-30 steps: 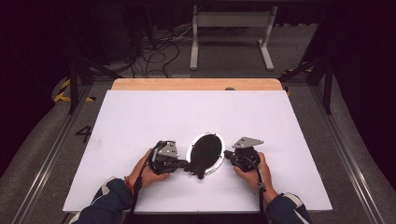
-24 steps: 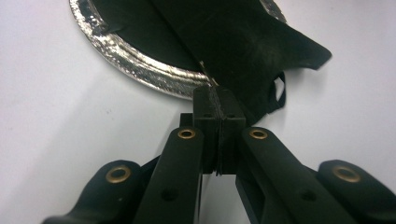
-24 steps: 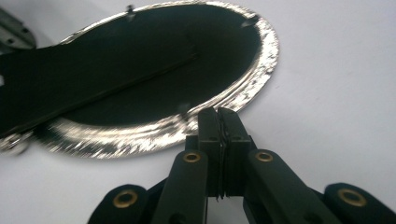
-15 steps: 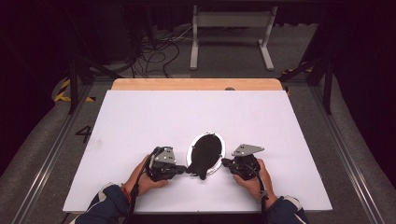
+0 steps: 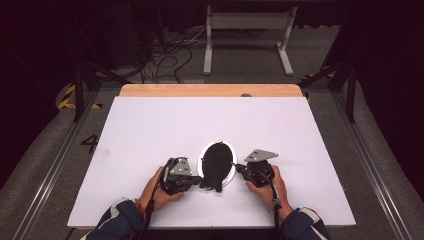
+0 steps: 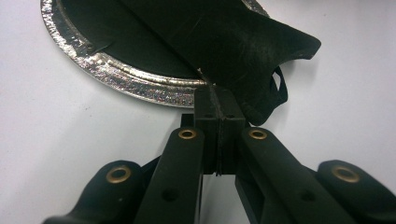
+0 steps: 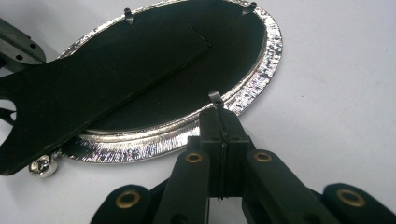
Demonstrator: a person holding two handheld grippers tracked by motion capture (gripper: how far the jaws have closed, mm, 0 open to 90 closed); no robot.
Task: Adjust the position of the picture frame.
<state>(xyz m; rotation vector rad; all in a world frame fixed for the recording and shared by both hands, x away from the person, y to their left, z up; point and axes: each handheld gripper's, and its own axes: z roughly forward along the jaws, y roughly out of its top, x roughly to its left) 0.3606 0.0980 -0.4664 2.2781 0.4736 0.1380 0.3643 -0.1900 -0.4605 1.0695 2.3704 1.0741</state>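
Observation:
An oval silver picture frame (image 5: 230, 172) lies face down on the white table, its black backing up. A black stand flap (image 5: 212, 182) lies along the backing and sticks out past the near rim. My left gripper (image 5: 197, 181) comes in from the left, shut on the flap's edge (image 6: 205, 77). My right gripper (image 5: 239, 169) meets the frame's right rim, shut on a small upright metal tab (image 7: 213, 97). Two more tabs (image 7: 128, 15) stand up on the far rim (image 7: 266, 56).
The white tabletop (image 5: 150, 125) spreads wide around the frame, with a bare wooden strip (image 5: 210, 90) at its far edge. Beyond it are floor cables (image 5: 165, 55) and a white stand (image 5: 247, 35). A small silver knob (image 7: 43, 165) sits at the frame's near end.
Both hands have drifted a touch toward the table's front edge. The frame lies where it was, and both grippers stay shut.

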